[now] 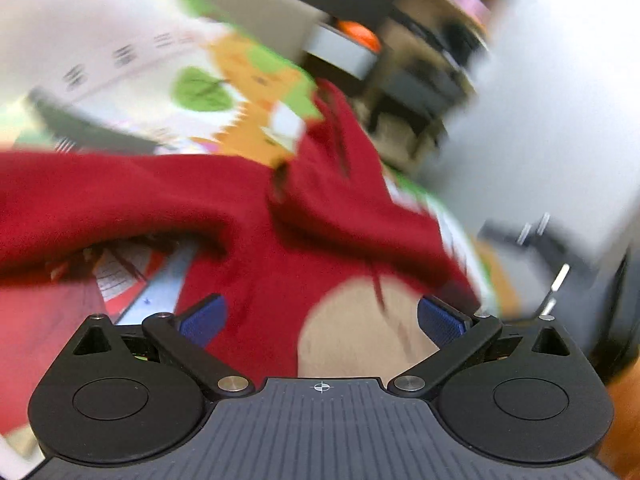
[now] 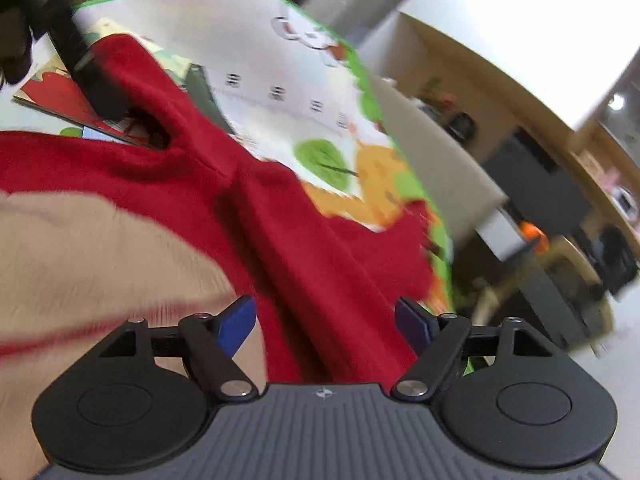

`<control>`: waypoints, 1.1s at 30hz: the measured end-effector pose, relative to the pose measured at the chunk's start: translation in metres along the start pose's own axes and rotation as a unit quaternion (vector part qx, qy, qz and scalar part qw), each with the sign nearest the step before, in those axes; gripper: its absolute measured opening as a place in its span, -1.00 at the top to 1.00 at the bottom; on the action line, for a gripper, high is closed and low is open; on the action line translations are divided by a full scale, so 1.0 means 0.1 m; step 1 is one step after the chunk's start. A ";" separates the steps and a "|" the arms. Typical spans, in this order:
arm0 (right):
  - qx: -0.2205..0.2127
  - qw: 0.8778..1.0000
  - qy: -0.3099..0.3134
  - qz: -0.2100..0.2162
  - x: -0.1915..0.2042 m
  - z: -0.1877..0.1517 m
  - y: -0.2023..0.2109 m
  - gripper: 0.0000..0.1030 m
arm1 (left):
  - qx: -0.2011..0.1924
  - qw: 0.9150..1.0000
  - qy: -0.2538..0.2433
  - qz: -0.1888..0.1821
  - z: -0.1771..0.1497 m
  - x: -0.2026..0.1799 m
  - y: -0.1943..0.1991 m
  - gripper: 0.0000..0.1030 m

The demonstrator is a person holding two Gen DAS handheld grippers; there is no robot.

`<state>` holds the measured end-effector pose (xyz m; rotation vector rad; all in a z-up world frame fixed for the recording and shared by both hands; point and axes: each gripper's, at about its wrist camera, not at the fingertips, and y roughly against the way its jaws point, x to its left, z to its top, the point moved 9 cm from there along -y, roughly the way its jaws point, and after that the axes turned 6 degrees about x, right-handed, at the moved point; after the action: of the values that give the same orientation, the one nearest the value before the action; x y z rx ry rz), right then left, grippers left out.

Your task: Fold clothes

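Seen from the left wrist, the left gripper (image 1: 320, 320) is held spread wide, grasping nothing, over a red garment (image 1: 168, 196) with a beige panel (blurred) on a printed mat (image 1: 240, 80). From the right wrist, the right gripper (image 2: 325, 324) is likewise released above that garment (image 2: 304, 240).

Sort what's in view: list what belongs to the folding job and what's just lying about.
For the job:
red garment
left tool, open
right tool, open

Lying about:
cartoon mat
red booklet
grey box with something orange in it
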<state>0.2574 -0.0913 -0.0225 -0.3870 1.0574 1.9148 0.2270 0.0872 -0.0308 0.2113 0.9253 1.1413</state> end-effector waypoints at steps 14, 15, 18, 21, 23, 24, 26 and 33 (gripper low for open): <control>0.001 0.981 -0.155 0.113 0.11 0.69 -1.02 0.65 | -0.118 0.967 0.211 0.081 0.38 1.09 0.40 -1.00; 0.019 0.981 -0.143 0.132 0.23 0.62 -1.08 0.62 | -0.125 0.962 0.232 0.078 0.37 1.12 0.39 -1.00; 0.013 0.979 -0.144 0.144 0.29 0.55 -1.02 0.34 | -0.136 0.949 0.274 0.079 0.34 1.22 0.37 -1.00; -0.028 0.961 -0.208 0.177 0.09 0.55 -0.68 -0.30 | -0.121 0.949 0.270 0.108 0.32 1.24 0.28 -1.00; -0.049 0.948 -0.247 0.195 -0.03 0.49 -0.46 -0.45 | -0.105 0.952 0.255 0.134 0.34 1.24 0.20 -1.00; -0.055 0.941 -0.266 0.203 -0.09 0.43 -0.38 -0.50 | -0.100 0.952 0.248 0.146 0.35 1.24 0.17 -1.00; -0.060 0.926 -0.304 0.214 -0.22 0.27 -0.25 -0.68 | -0.097 0.954 0.232 0.166 0.37 1.23 0.12 -1.00; -0.023 0.887 -0.401 0.228 -0.27 -0.45 -0.10 -0.97 | -0.114 0.949 0.214 0.201 0.46 1.26 -0.01 -0.96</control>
<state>0.2740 -0.1395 -0.0374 0.6572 0.5558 2.1881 0.2742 0.2067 -0.0685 -0.0463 1.1514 1.7047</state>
